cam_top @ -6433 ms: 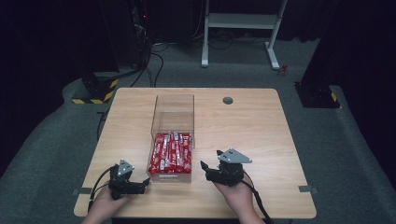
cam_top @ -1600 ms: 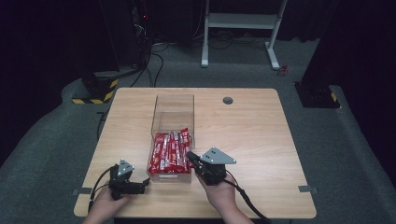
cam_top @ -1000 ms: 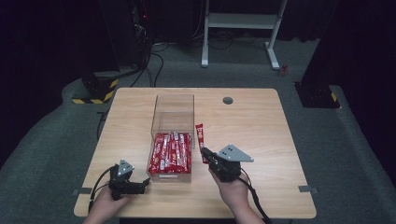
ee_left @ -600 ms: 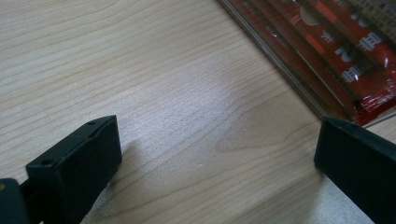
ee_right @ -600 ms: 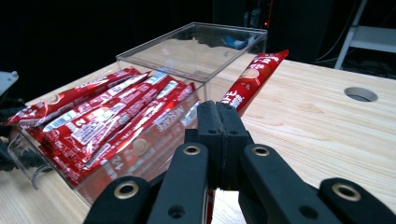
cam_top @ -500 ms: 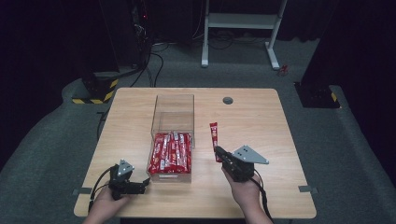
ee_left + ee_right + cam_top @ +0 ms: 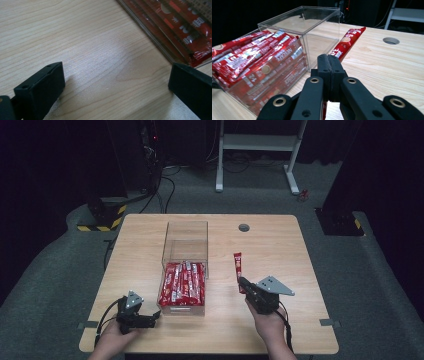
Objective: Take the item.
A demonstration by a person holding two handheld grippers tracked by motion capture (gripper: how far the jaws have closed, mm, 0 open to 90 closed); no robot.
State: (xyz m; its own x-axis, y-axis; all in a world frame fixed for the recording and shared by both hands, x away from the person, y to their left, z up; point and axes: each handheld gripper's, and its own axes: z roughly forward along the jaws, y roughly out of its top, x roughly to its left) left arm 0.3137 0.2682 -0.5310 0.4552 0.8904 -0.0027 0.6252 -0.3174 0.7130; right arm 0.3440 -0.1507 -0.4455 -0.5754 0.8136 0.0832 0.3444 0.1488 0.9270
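Moved: my right gripper [image 7: 242, 283] has carried one red sachet [image 7: 238, 265] rightward, out of the clear box [image 7: 186, 240]
Right: jaws clamped on the sachet's near end; it lies beside the box
Left: left gripper [image 7: 154, 316] gapes empty on the table [image 7: 280, 245]; unmoved

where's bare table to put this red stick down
Free: the wood right of the clear box, between the round hole and the table's right edge, beyond the right hand-held gripper holding the stick. Crowded: the packet-filled box front near the left hand-held gripper.
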